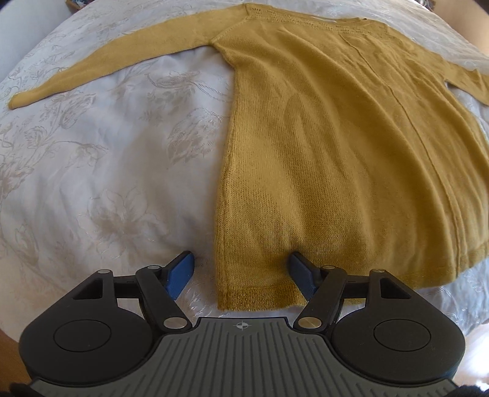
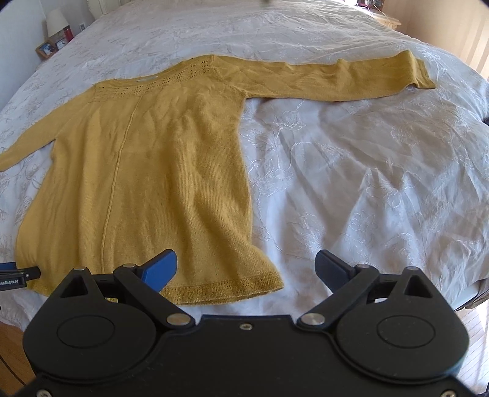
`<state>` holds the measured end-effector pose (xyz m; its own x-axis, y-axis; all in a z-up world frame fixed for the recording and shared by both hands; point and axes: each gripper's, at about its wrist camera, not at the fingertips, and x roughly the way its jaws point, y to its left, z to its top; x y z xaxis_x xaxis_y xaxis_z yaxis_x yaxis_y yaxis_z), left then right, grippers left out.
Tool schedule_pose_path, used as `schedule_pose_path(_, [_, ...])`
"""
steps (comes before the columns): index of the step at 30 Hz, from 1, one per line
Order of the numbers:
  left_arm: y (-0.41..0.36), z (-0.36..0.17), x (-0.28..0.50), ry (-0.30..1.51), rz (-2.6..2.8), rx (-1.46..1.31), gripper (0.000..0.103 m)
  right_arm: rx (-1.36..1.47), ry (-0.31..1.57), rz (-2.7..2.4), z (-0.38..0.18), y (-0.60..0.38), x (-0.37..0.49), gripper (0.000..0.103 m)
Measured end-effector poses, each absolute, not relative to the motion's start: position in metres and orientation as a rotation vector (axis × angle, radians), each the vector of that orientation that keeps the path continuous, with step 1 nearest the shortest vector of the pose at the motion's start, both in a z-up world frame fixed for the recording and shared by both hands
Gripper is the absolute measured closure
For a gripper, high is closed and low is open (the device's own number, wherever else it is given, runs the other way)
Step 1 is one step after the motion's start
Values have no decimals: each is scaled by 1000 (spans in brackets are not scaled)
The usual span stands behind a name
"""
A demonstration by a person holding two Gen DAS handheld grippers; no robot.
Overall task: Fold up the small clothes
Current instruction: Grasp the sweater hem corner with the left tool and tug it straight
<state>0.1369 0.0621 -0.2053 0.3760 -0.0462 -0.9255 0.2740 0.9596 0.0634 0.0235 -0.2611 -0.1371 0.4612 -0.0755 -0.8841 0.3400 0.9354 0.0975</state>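
A mustard-yellow knit sweater [image 1: 336, 146] lies flat on the bed with both sleeves spread out sideways. It also shows in the right wrist view [image 2: 146, 171]. My left gripper [image 1: 241, 268] is open, its blue fingers straddling the sweater's bottom left hem corner. My right gripper [image 2: 246, 268] is open wide over the bottom right hem corner, its left finger above the fabric and its right finger over bare bedspread. The left sleeve [image 1: 101, 64] reaches far left; the right sleeve [image 2: 336, 82] reaches far right. The left gripper's tip [image 2: 12, 270] peeks in at the right wrist view's left edge.
The sweater rests on a white floral-embroidered bedspread [image 2: 366, 171]. A nightstand with a lamp [image 2: 56, 21], a picture frame and a red item stands at the far left of the bed. Wooden floor [image 2: 476, 323] shows past the bed's near right edge.
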Motion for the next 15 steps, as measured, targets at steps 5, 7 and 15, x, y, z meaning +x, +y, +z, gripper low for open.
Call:
schedule_pose_path(5, [64,-208,139,1183,-228,189,39,275,1066,-247,-139,-258,32,6])
schedule_pose_path(7, [66,-206,141,1202,-243,154,53,271,1072,-237,-141,-255,35,6])
schedule_pose_path(15, [105,-179,134,1200,-208,-4,98,247,1108,-228,-155,-258,44,24])
